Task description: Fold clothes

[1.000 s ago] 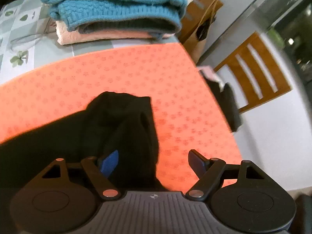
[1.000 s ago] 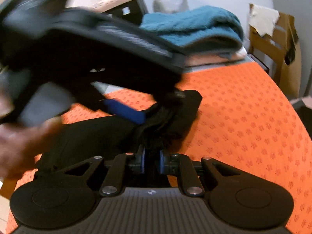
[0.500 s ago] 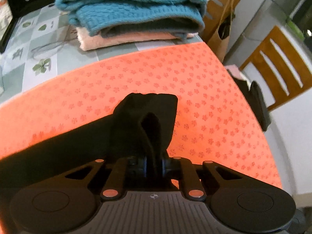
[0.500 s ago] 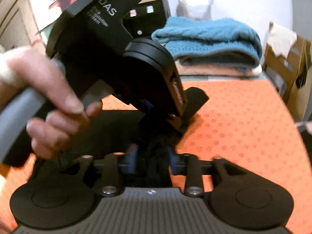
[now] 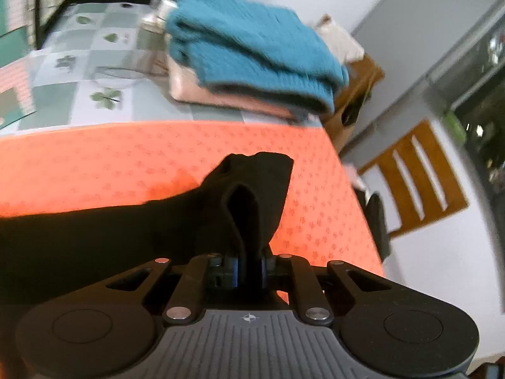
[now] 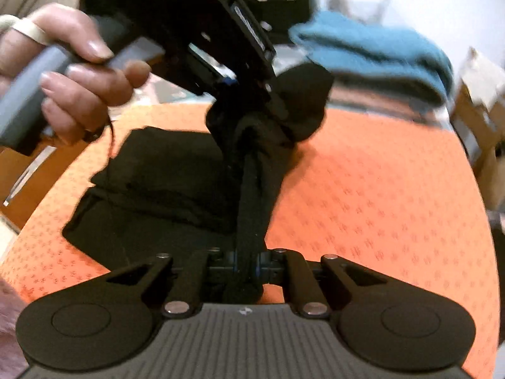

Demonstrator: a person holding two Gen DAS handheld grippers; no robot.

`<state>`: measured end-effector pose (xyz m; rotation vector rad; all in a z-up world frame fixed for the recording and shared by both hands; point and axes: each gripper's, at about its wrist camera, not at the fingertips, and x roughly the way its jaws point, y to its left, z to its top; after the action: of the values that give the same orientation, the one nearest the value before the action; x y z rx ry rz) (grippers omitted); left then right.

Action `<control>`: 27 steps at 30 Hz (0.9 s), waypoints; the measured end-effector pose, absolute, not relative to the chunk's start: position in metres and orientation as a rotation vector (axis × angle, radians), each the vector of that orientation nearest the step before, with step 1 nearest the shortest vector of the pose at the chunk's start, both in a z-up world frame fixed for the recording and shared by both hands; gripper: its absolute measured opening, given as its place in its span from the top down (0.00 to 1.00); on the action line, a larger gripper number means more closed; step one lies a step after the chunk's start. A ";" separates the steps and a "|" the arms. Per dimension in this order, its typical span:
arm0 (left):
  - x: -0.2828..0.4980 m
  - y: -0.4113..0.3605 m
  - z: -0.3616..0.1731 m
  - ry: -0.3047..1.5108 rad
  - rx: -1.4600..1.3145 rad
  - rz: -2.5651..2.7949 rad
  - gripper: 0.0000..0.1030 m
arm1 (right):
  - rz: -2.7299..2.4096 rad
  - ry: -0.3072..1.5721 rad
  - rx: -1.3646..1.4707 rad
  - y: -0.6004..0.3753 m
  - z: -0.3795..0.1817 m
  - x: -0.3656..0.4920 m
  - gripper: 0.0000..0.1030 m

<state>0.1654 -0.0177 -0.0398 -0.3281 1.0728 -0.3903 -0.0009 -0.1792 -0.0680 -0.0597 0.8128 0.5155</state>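
A black garment (image 5: 252, 183) lies on the orange mat (image 5: 126, 158), and one end of it is lifted off the mat. My left gripper (image 5: 249, 267) is shut on a raised fold of that end. In the right wrist view the garment (image 6: 164, 183) spreads to the left, with a bunched strand running up from my right gripper (image 6: 246, 267). The right jaws are closing and their pads pinch that strand. Just above, the left gripper (image 6: 240, 94) holds the same bunch, carried by a person's hand (image 6: 79, 72).
A folded teal sweater (image 5: 252, 50) rests on a pink folded garment (image 5: 195, 91) at the far end of the table, beyond the mat. A wooden chair (image 5: 416, 170) stands off the table's right edge. A cardboard box (image 6: 479, 117) sits at the far right.
The left gripper went from open beside the black fabric to shut on it and rose. The right gripper opened partway, then closed again on the strand; the garment's end has lifted.
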 end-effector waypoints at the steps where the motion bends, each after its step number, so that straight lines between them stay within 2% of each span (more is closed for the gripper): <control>1: 0.163 -0.005 -0.037 1.065 -0.372 -0.388 0.86 | 0.534 0.797 -0.078 -0.173 -0.061 -0.002 0.91; 10: 0.142 0.106 -0.038 1.026 -0.579 -0.326 0.86 | 0.687 0.784 -0.167 -0.104 -0.032 0.005 0.91; 27: 0.116 0.254 -0.110 0.974 -0.866 -0.311 0.86 | 0.878 0.922 -0.420 0.045 -0.053 0.017 0.91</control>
<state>0.1161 0.2544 -0.1102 -0.8657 0.9739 -0.3114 0.0169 0.0454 -0.0526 -0.4201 0.9224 0.8784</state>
